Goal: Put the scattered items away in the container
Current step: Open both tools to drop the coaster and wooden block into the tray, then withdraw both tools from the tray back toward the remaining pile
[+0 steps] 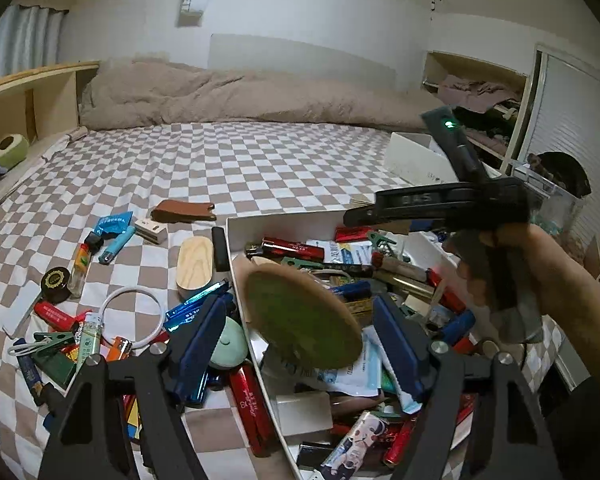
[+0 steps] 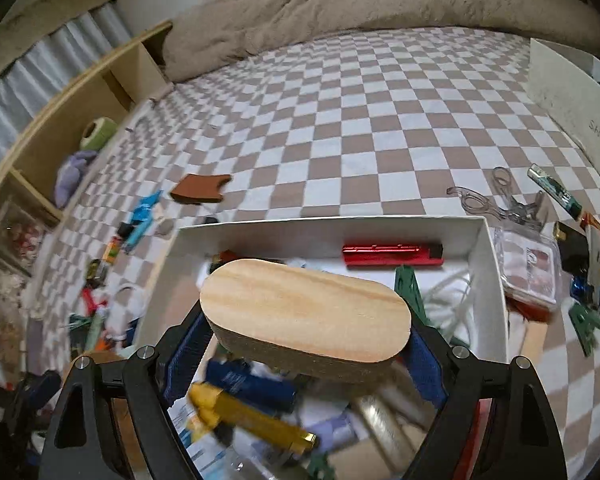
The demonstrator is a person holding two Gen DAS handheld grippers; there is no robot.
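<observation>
Overhead, two hand-held grippers work above a white container [image 1: 236, 264] set on a bed covered in a brown-and-white checked sheet [image 1: 228, 160].

At far left in the left wrist view, loose items lie scattered on the sheet: a blue lighter [image 1: 117, 245], a black round tin [image 1: 55, 284], a white ring [image 1: 130, 316], a green clip [image 1: 52, 340] and a brown leather pouch [image 1: 182, 211]. A pale wooden oval block [image 1: 195, 263] rests just beside the container's left wall.

The left gripper [image 1: 300, 344] hangs over that wall with its jaws spread wide, closed on nothing; between its blue pads [image 1: 198, 340] a round disc with a green face [image 1: 300, 316] is seen tilted and blurred above the container, touching neither pad as far as can be told.

The container is crowded with lighters, packets and small boxes, among them a red lighter [image 1: 292, 249].

At right, the right gripper [image 2: 300, 344] has its jaws clamped on a wooden oval block with a cork-like side [image 2: 306, 312], held over the container, where another red lighter [image 2: 392, 255] lies against the back wall. Right of the container, clear plastic scissors [image 2: 496, 200] and a clear case [image 2: 528, 268] lie on the sheet.
</observation>
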